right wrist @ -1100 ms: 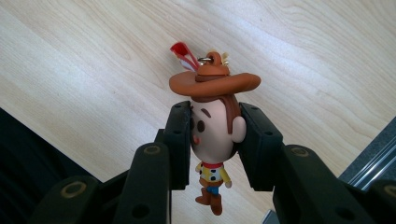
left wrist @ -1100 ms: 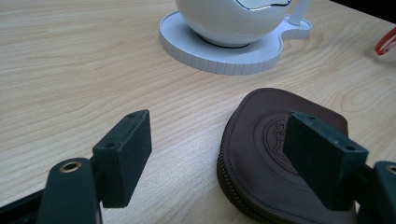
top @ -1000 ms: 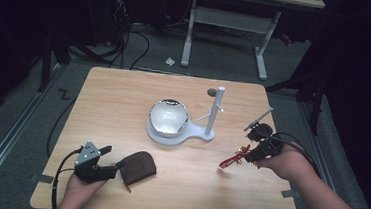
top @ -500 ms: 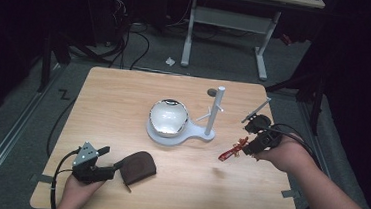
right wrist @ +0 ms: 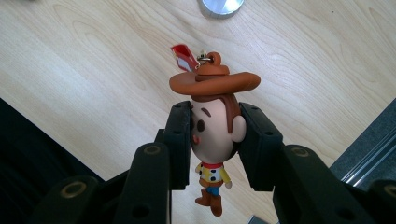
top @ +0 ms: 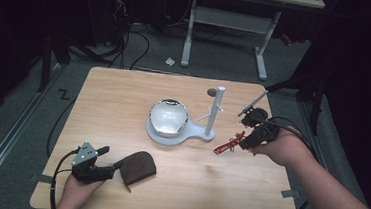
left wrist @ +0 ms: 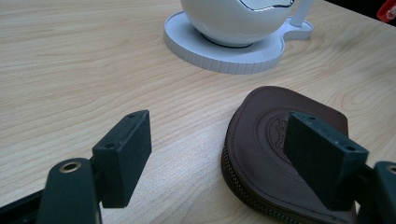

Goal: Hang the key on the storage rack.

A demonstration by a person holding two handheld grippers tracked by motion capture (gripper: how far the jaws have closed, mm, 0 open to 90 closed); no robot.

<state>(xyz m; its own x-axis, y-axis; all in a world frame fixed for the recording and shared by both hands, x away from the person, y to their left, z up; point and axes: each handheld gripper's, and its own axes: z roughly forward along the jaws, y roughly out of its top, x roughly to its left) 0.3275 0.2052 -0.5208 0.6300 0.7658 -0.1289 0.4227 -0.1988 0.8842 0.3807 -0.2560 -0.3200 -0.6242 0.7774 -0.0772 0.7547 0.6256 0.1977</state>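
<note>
High view: table (top: 124, 94) carries a white stand (top: 181, 134) with a bowl-like dome (top: 168, 116) and a post (top: 215, 112) at centre. A brown pouch (top: 137, 165) lies near the front left. Left gripper (top: 99, 165) rests beside the pouch, jaws spread, one pad (left wrist: 322, 156) over the leather; whether it touches cannot be told. Right gripper (top: 246, 139) hangs above the table right of the stand, jaws pinching a cowboy keychain (right wrist: 212, 135) by the head, red tag (top: 228, 144) trailing toward the post.

Judgement: the step looks like hanging the keychain on the stand. The loop (right wrist: 212, 58) needs to lead, so the grip should stay firm on the head and the approach slow.

Hard to make out: the stand's hook is thin and faint, and the small grey disc (top: 211, 92) behind it is unidentified.
</note>
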